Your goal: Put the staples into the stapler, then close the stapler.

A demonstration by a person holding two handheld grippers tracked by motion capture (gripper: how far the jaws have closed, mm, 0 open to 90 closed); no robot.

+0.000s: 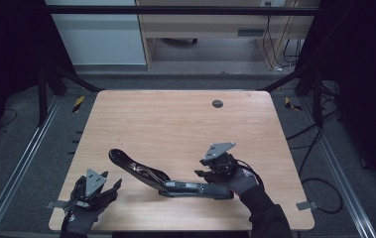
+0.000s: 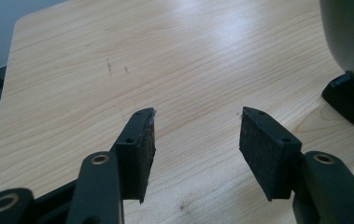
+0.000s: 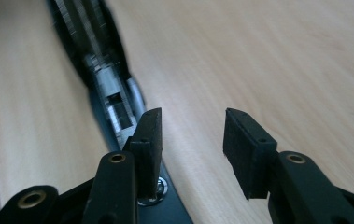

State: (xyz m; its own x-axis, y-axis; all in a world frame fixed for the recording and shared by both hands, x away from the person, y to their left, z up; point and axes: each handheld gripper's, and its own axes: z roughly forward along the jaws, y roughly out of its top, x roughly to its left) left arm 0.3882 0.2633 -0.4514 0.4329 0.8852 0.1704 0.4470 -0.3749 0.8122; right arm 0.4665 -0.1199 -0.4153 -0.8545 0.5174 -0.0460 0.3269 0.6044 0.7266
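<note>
1. Near the front edge of the surface [image 1: 175,119], a little right of its middle, lies a black stapler [image 1: 168,179] swung open, so that its two long arms spread apart in a wide angle.
2. One arm lies flat along the front edge and points toward the right front corner; the other arm slants up and away toward the left, its rounded tip raised over the wood.
3. In the right gripper view the stapler's flat arm [image 3: 114,107] shows its metal staple channel, running away from the camera beside the left finger.
4. The right gripper [image 1: 206,172] hovers just over the right end of the flat arm, held in a gloved hand [image 1: 240,181].
5. Its fingers [image 3: 149,135] are spread wide with only bare wood between them; one finger stands above the stapler's base without pinching it.
6. The left gripper [image 1: 113,182] sits near the left front corner, well apart from the stapler.
7. Its fingers [image 2: 139,149] are spread about halfway and hold nothing.
8. Toward the far edge, right of the middle, a small dark round cap [image 1: 218,103] is set into the surface.
</note>
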